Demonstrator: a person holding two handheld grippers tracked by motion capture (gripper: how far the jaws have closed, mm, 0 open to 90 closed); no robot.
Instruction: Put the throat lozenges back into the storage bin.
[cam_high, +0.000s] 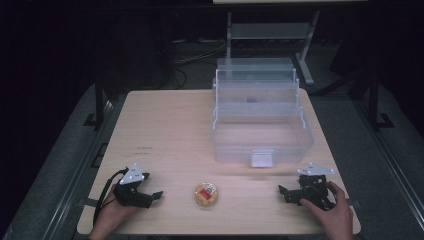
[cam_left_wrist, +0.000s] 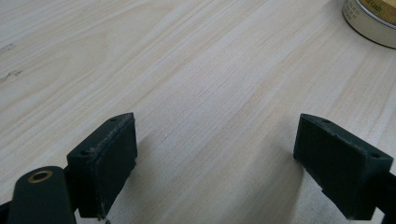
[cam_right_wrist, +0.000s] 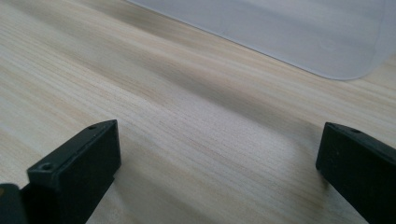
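High view: the round tin (cam_high: 206, 194) sits just before the clear box (cam_high: 261, 131), between the left hand-held gripper (cam_high: 151, 196) and right hand-held gripper (cam_high: 286, 193), both gaping empty on the tabletop (cam_high: 165, 130), seemingly readying a grab.

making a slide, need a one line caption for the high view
Open left tongs and right tongs rest either side of a small round tin, before an opened clear tiered box.

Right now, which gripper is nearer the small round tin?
Left. The left gripper sits just to the left of the round tin; the right gripper rests farther off on the tin's right.
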